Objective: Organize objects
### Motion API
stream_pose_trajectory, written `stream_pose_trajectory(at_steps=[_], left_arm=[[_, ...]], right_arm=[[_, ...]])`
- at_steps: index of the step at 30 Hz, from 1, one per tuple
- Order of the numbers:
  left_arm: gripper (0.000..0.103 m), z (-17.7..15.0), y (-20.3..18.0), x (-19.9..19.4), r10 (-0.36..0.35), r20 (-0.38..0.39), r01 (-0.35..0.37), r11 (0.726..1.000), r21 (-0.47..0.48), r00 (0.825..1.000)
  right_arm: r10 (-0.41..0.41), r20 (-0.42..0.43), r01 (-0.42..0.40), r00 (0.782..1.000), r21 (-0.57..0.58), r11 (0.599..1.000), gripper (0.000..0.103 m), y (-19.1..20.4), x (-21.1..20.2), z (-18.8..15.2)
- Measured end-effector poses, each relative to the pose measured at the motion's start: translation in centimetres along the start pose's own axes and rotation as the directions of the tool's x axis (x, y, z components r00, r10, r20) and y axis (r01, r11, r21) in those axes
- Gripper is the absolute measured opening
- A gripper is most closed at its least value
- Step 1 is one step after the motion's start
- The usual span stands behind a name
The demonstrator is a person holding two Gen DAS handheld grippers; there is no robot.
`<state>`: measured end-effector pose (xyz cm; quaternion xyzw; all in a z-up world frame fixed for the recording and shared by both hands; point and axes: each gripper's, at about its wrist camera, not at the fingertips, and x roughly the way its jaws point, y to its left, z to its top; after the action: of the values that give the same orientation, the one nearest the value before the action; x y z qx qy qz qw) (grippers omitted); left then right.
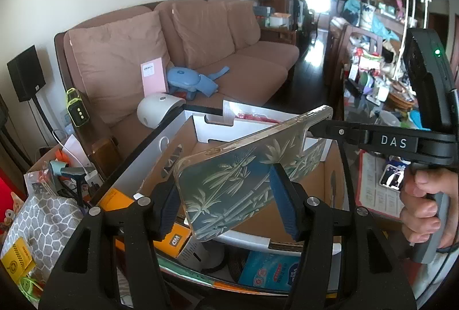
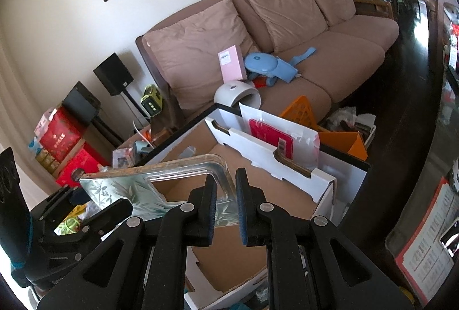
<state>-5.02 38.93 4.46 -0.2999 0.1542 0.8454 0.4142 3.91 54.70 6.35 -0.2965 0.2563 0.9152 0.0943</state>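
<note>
Left gripper (image 1: 226, 203): blue pads clamped across the width of the phone case (image 1: 246, 175), one pad on each long edge. Case is clear-rimmed with a bamboo print, held tilted, far end raised.

Right gripper (image 2: 225, 206): jaws nearly together, pinching the case (image 2: 160, 189) at its camera-cutout corner; the thin clear rim sits between the pads. In the left wrist view this gripper's fingertips (image 1: 324, 129) reach the case's upper right corner, with a hand (image 1: 424, 209) on its handle.

So the case is held at both ends, in the air above the open cardboard box (image 1: 258, 135), which looks empty on its brown floor. White flaps stand up at the back; a red packet (image 2: 269, 135) sits behind them. Sofa (image 1: 229, 51) beyond.

Judgement: likely about to go into the box.

Risks:
- Right grip is on a narrow flexible rim; any twist between the two hands could bend the case or pop it free.
- Uneven release could drop it onto the box edge and out into the clutter beside it.
</note>
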Motion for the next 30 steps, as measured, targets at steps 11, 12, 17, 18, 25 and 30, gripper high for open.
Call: stream_pose_trajectory(at_steps=[11,12,17,18,25,30], left_arm=[[0.057,-0.3,-0.3,0.6,0.009,-0.009,-0.009,1.0,0.001,1.0],[0.057,-0.5,-0.5,0.7,0.012,-0.01,-0.012,1.0,0.003,1.0],[0.057,-0.9,-0.7,1.0,0.019,-0.019,-0.019,1.0,0.005,1.0],[0.057,-0.9,-0.7,1.1,0.018,-0.021,-0.018,1.0,0.003,1.0],[0.057,-1.1,-0.6,1.3,0.016,-0.036,-0.017,1.0,-0.012,0.999],[0.058,-1.1,-0.4,1.6,0.022,-0.052,-0.023,0.999,-0.026,0.998]], right_arm=[[-0.004,-0.013,0.004,1.0,0.002,1.0,0.012,-0.4,0.3,0.0],[-0.005,-0.012,0.005,1.0,0.002,1.0,0.012,-0.4,0.4,0.0],[-0.018,-0.013,0.018,1.0,-0.008,1.0,0.012,-0.3,0.5,-0.2],[-0.021,-0.014,0.021,1.0,-0.01,1.0,0.012,-0.3,0.6,-0.3],[-0.03,-0.025,0.03,0.999,-0.014,0.999,0.012,-0.3,1.0,-0.4],[-0.036,-0.036,0.036,0.999,-0.019,0.999,0.012,-0.2,1.3,-0.5]])
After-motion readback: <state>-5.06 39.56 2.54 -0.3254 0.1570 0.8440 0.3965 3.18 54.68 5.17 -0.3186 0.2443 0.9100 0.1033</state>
